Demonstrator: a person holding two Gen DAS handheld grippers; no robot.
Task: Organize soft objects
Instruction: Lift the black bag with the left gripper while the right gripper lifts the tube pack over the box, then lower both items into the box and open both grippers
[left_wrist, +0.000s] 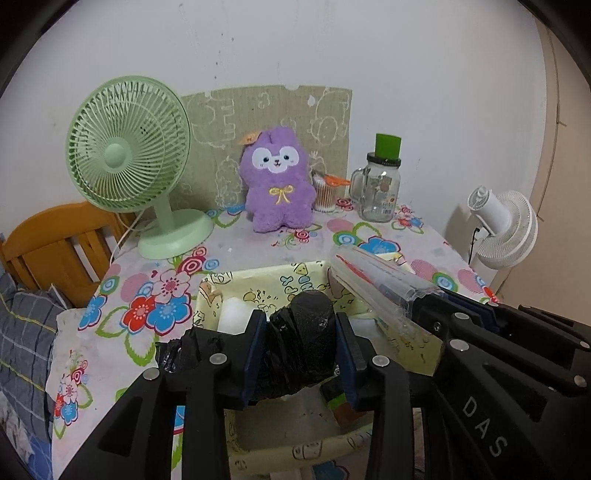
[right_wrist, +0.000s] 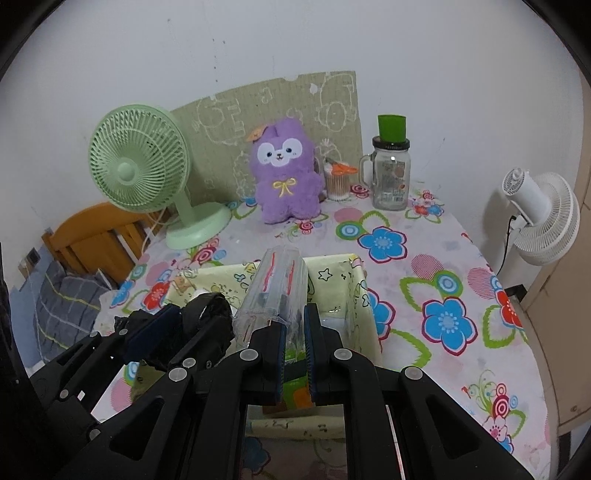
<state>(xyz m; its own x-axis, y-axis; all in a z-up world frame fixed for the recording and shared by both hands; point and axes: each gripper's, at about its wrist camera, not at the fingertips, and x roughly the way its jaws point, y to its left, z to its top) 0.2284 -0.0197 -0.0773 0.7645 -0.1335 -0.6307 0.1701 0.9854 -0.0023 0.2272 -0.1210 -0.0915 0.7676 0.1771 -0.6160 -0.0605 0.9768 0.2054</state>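
Note:
My left gripper (left_wrist: 301, 322) is shut on a crumpled black plastic bundle (left_wrist: 304, 339), its blue pads pressing both sides. It hovers over a pale yellow cartoon-print box (left_wrist: 258, 281) on the flowered table. My right gripper (right_wrist: 295, 320) is shut on the near end of a clear plastic packet with red stripes (right_wrist: 277, 286), which sticks out forward above the same box (right_wrist: 334, 266). The two grippers are side by side, left gripper (right_wrist: 192, 317) just beside the packet (left_wrist: 373, 277). A purple plush rabbit (left_wrist: 277, 181) sits upright at the back of the table.
A green desk fan (left_wrist: 125, 147) stands back left. A glass mug jar with a green lid (left_wrist: 380, 188) and a cotton swab tub (left_wrist: 325, 194) stand back right. A white fan (left_wrist: 506, 229) is beyond the table's right edge, a wooden headboard (left_wrist: 62, 247) to the left.

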